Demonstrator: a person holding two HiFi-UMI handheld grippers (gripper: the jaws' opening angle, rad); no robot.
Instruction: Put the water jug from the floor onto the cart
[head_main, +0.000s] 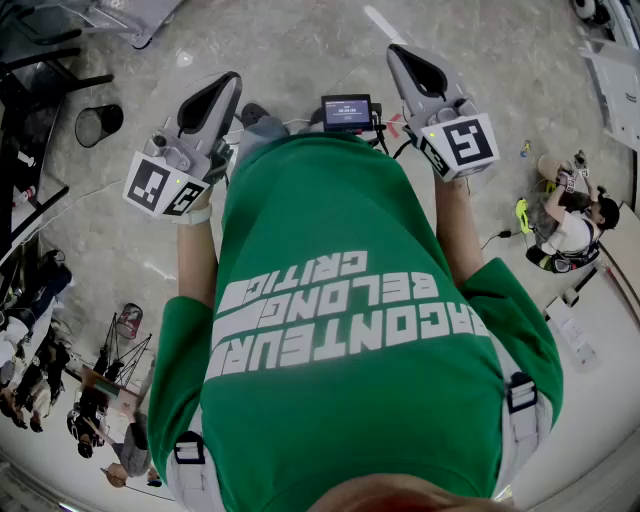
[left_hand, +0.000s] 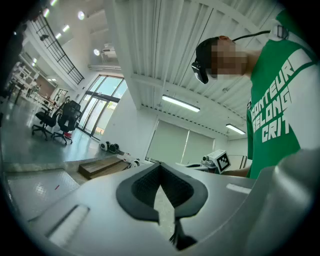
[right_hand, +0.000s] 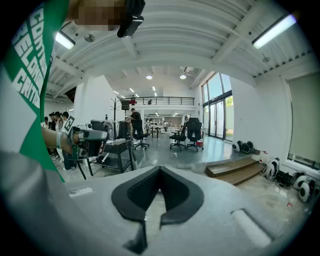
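Green T-shirt, white lettering: fills the head view from centre down to 6 o'clock, worn by the person who holds both tools.

Left gripper: at 10 o'clock in the head view, held out over the floor beyond the shirt. Left marker cube sits at its near end. Its own view shows the fingers narrow, dark pads meeting at the tips, nothing between them.

Right gripper: at 1 o'clock in the head view. Right marker cube sits at its near end. Its own view shows the fingers pressed together tip to tip, empty.

Small screen device: at 12 o'clock, between the two grippers, just beyond the shirt's edge.

Grey marbled floor: the upper part of the head view.

Black bin: at 10 o'clock on the floor, well apart from the left gripper.

Seated person: at 3 o'clock, on the floor.

Group of people: at 8 o'clock, near the edge.

Office chairs: just above centre in the right gripper view, towards 1 o'clock.

Wooden steps: at 4 o'clock in that view, on the floor.

Water jug: its place cannot be told from any of the three views.
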